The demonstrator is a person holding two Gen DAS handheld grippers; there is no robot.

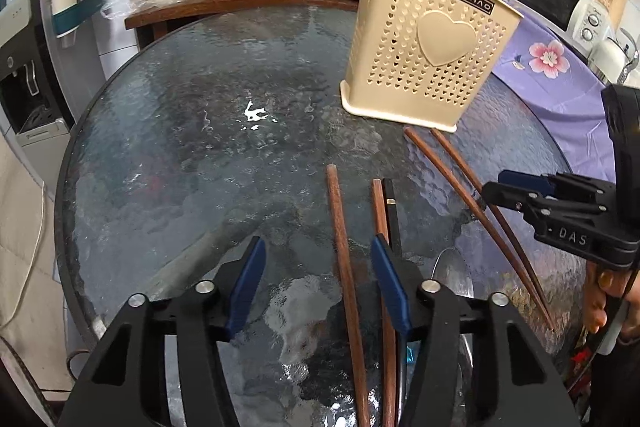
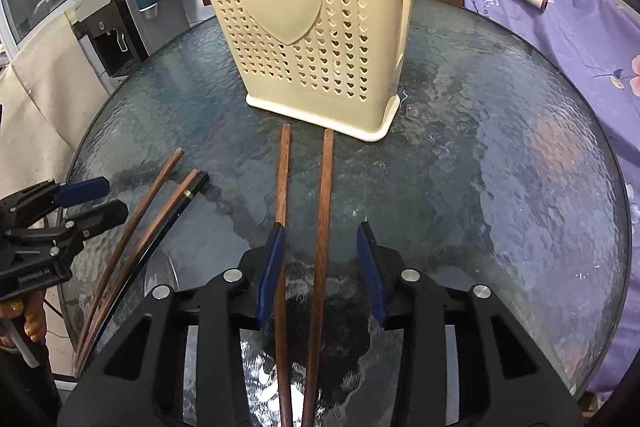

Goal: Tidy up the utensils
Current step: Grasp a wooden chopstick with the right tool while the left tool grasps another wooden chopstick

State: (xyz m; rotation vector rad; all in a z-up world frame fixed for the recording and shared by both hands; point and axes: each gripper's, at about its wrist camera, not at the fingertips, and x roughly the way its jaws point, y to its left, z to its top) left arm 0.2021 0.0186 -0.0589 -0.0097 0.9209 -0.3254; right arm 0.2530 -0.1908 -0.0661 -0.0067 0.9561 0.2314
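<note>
Counted five chopsticks: four brown wooden chopsticks, one black chopstick. Stood at twelve o'clock: cream perforated plastic holder. Gaped wide, gripping nothing: left gripper, right gripper.

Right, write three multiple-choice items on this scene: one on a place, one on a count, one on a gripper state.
1. Where does the cream perforated plastic utensil holder stand?
A. on the round textured glass table
B. on the purple floral cloth
C. in a sink

2. How many chopsticks lie on the glass in the right wrist view?
A. two
B. five
C. eight

3. How does the right gripper stand?
A. shut on a spoon
B. open over two brown wooden chopsticks
C. out of view

Answers: 1 A, its base rests on the glass. 2 B, four brown plus one black chopstick. 3 B, its blue pads are apart, one chopstick between them and the other under the left-hand pad.
</note>
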